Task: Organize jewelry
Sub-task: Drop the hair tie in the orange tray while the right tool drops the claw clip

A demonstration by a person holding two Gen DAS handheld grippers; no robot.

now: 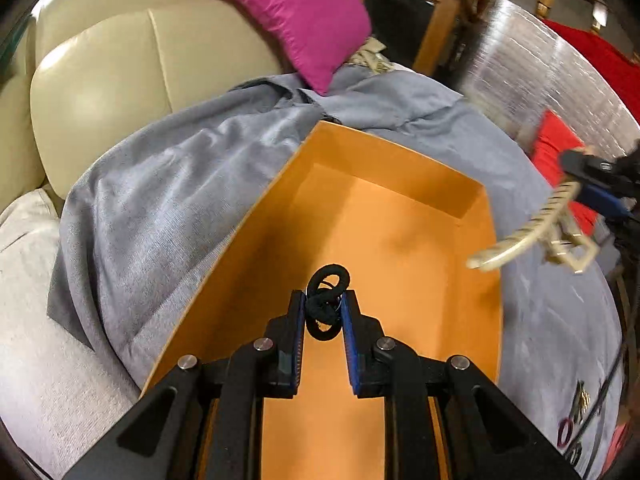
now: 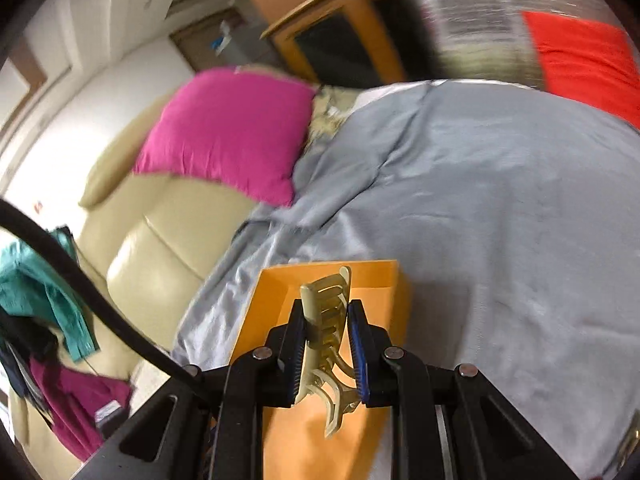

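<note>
The left gripper (image 1: 323, 304) pinches a tangle of black hair ties (image 1: 325, 305) between its fingers, above the orange box (image 1: 400, 216) on the grey blanket (image 1: 168, 200). The right gripper (image 2: 328, 312) clamps a cream claw clip (image 2: 325, 344), toothed and curved, over the box's edge.

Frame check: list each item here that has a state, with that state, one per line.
left gripper: shut on black hair ties, over the box
right gripper: shut on cream claw clip
orange box: open, nothing lying inside
grey blanket: spread, rumpled, under the box
pink cushion: leaning on the sofa
</note>
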